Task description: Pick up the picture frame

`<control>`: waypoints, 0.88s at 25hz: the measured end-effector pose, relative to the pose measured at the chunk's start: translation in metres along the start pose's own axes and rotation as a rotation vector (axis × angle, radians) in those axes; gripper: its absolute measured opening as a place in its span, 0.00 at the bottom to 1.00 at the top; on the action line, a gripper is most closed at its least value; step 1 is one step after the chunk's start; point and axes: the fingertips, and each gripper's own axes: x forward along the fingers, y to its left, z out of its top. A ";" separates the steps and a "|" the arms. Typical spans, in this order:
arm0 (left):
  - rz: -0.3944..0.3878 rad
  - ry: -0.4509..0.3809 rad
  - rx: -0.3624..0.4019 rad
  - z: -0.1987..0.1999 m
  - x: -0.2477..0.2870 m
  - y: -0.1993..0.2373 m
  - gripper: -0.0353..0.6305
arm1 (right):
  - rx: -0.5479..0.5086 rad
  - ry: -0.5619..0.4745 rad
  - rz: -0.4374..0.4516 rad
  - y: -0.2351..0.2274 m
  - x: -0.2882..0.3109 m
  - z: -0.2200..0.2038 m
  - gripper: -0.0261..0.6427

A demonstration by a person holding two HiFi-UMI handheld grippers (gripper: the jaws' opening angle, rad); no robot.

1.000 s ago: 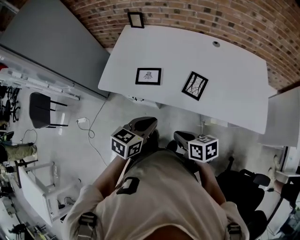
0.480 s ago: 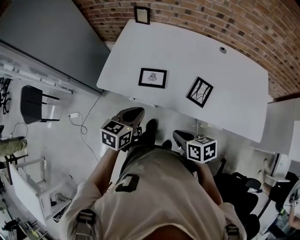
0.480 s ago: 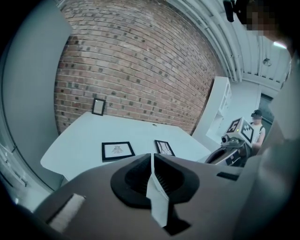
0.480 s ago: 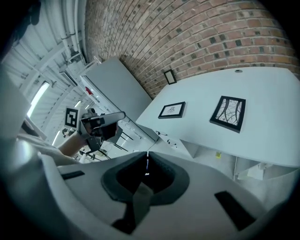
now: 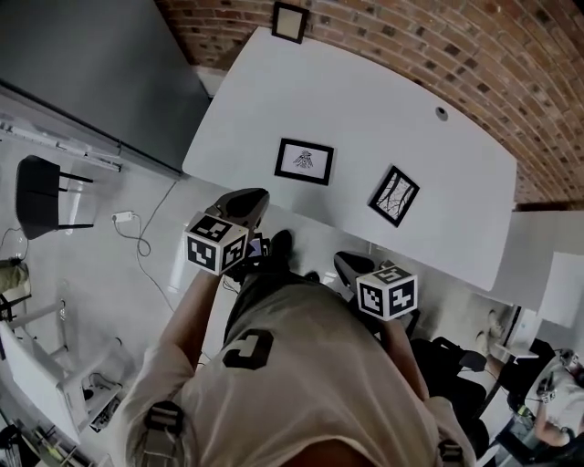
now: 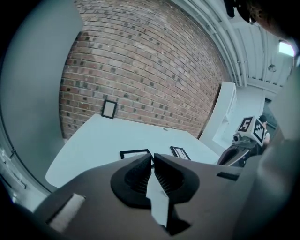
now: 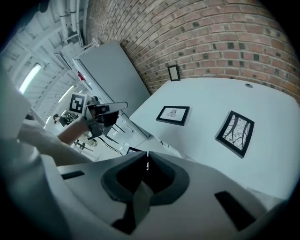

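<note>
Left gripper (image 5: 248, 197), right gripper (image 5: 345, 264): jaws together, nothing held.
Both are held short of the white counter (image 5: 383, 100). On it a picture frame (image 5: 305, 161) is laid flat ahead of the left gripper, a second, tilted frame (image 5: 394, 195) ahead of the right.

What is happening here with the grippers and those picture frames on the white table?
A person stands before the white table with a gripper in each hand. The left gripper and the right gripper are both shut, empty and short of the table's near edge. Two black picture frames lie flat on it, the left frame and the right frame; a smaller frame stands by the brick wall. None is picked up yet.
</note>
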 end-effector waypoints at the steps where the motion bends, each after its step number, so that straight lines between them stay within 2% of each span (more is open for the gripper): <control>1: -0.002 0.002 0.002 0.002 0.002 0.005 0.08 | 0.001 0.004 -0.005 0.000 0.002 0.004 0.05; 11: -0.055 0.044 0.010 0.009 0.024 0.043 0.08 | 0.015 0.016 -0.052 0.000 0.021 0.039 0.05; 16: -0.079 0.096 0.054 0.005 0.043 0.054 0.08 | 0.029 0.017 -0.077 -0.002 0.025 0.045 0.05; 19: -0.067 0.141 0.104 0.001 0.058 0.057 0.08 | 0.041 0.015 -0.078 -0.007 0.023 0.049 0.05; 22: -0.022 0.196 0.127 -0.003 0.074 0.063 0.08 | 0.029 0.023 -0.060 -0.014 0.021 0.053 0.05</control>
